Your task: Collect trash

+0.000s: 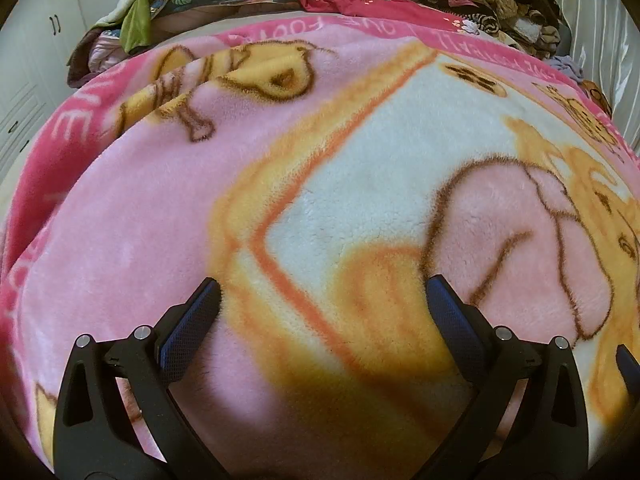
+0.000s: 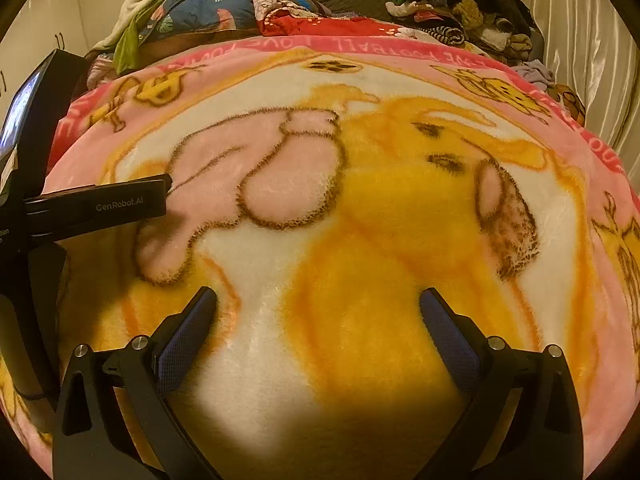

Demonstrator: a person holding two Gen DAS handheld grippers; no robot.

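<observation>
Two spread claws, left claw (image 1: 322,296) and right claw (image 2: 318,306), over one blanket (image 1: 160,240).

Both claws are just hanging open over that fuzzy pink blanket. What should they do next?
Probably lift and look toward the far end: both the left gripper and right gripper are open and empty, and the blanket shows no obvious trash.

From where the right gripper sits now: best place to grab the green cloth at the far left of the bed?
Take the green cloth on its hanging lower end, coming from the near side over the pink blanket. It drapes as a narrow strip down the front of the bedding pile, so that tail is free to pinch; the upper part is tucked under other fabric. The right gripper is open.
</observation>
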